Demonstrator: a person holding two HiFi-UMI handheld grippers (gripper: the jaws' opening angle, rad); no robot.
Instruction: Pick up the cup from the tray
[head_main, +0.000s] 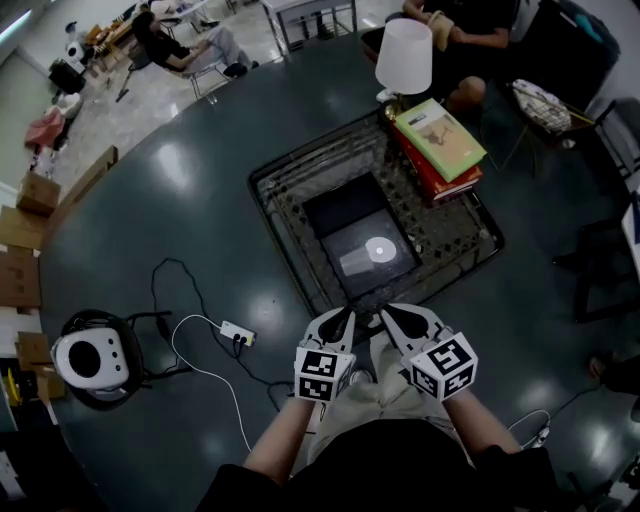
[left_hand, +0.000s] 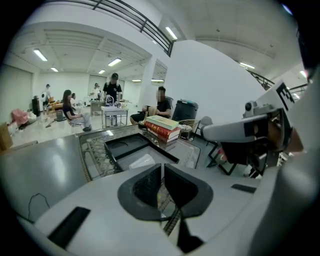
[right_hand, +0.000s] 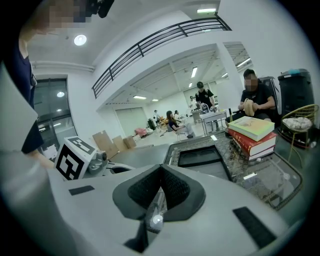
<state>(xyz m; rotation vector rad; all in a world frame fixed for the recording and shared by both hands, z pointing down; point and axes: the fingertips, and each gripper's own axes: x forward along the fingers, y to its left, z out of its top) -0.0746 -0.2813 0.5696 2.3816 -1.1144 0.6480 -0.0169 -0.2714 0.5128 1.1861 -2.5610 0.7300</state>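
Note:
A clear plastic cup (head_main: 368, 255) lies on its side in the near part of a black tray (head_main: 345, 210), which sits on a low glass-topped table (head_main: 285, 215). In the head view both grippers hang side by side just short of the table's near edge, pointing toward the tray. The left gripper (head_main: 347, 314) is shut with nothing in it. The right gripper (head_main: 386, 312) is shut and empty as well. The left gripper view has the cup (left_hand: 142, 161) just beyond the shut left gripper (left_hand: 163, 172), inside the tray (left_hand: 122, 145). From the right gripper (right_hand: 161, 172) I see the tray (right_hand: 200, 156), but no cup.
A stack of books (head_main: 440, 148) and a white lamp shade (head_main: 404, 55) stand at the table's far right corner. On the floor to the left lie a power strip with a white cable (head_main: 237, 333) and a round white device (head_main: 90, 360). People sit beyond the table.

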